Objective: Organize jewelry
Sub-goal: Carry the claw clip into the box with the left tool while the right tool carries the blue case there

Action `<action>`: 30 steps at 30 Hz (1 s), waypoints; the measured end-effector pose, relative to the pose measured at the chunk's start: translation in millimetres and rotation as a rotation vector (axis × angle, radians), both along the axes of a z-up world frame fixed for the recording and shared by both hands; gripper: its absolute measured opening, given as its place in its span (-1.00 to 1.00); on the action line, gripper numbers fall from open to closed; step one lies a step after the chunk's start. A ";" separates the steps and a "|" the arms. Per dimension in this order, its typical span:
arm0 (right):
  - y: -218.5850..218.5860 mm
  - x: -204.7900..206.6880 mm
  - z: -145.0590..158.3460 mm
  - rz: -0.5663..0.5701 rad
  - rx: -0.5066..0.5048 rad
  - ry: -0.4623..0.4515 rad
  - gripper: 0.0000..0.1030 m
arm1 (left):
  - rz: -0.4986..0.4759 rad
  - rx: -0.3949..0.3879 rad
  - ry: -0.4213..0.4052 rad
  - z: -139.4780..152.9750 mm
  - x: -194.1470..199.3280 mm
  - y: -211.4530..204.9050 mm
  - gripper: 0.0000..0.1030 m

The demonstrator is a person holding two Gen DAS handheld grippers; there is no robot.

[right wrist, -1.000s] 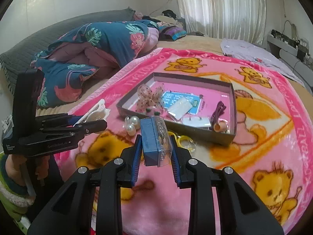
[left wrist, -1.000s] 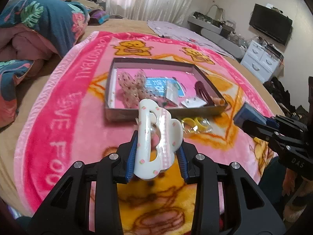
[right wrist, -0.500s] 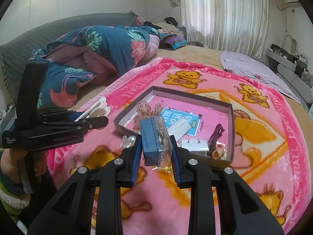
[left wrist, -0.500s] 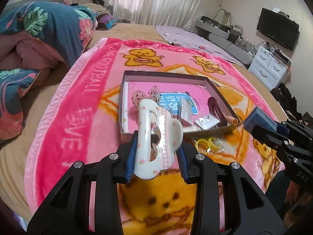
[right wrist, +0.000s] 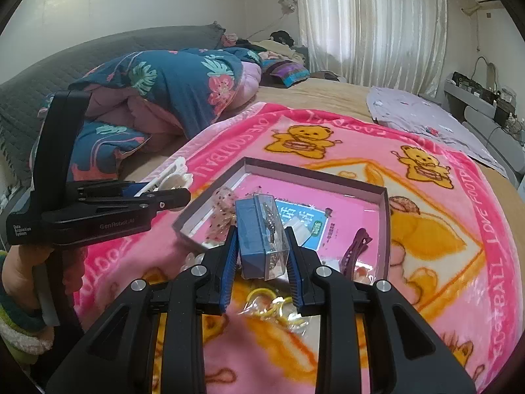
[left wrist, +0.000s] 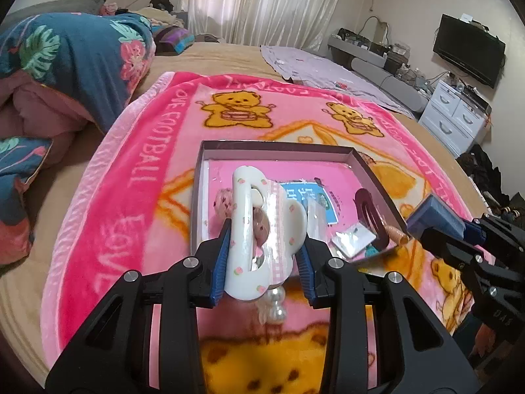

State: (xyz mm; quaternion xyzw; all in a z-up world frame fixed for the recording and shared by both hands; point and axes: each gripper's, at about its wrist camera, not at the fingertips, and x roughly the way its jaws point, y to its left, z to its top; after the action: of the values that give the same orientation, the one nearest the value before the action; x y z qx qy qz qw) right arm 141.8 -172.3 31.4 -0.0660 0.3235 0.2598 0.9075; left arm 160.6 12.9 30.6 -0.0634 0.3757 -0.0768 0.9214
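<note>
My left gripper (left wrist: 262, 262) is shut on a white hair claw clip (left wrist: 259, 233) with pink dots, held above the near edge of a shallow grey tray (left wrist: 279, 146). My right gripper (right wrist: 261, 267) is shut on a small blue jewelry box (right wrist: 259, 241) with a clear lid, held over the tray's near edge (right wrist: 384, 197). The tray holds a purple hair clip (right wrist: 356, 244), a blue card (right wrist: 306, 221), a pink dotted bow (right wrist: 221, 210) and small packets. Pearls (left wrist: 275, 302) and yellow rings (right wrist: 272, 305) lie on the blanket in front of the tray.
The tray rests on a pink bear blanket (left wrist: 147, 151) on a bed. A folded floral quilt (left wrist: 65, 65) lies at the left. White drawers (left wrist: 456, 121) and a wall TV (left wrist: 469, 49) stand at the right. Curtains (right wrist: 370, 23) hang at the back.
Both grippers have moved forward toward the tray with their items still held; the tray looks nearer and the pearls and yellow rings now lie just under the fingers.
</note>
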 end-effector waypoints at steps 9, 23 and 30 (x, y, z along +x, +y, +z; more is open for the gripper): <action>-21.6 39.9 -1.1 -0.067 0.035 0.012 -0.49 | -0.007 0.034 0.023 -5.4 39.6 -10.8 -0.46; -50.8 79.7 -31.3 -0.127 0.048 0.090 -0.49 | -0.047 0.074 0.099 -37.8 83.9 -33.1 -0.46; -35.3 84.9 -52.3 -0.096 0.015 0.126 -0.49 | -0.064 0.082 0.120 -52.6 95.7 -39.6 -0.46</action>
State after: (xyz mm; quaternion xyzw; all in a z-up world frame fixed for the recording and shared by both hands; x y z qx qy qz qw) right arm 226.8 -207.6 -21.0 -0.0270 0.3807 0.2221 0.8972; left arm 256.3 -26.7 -22.1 -0.0180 0.4347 -0.0866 0.8962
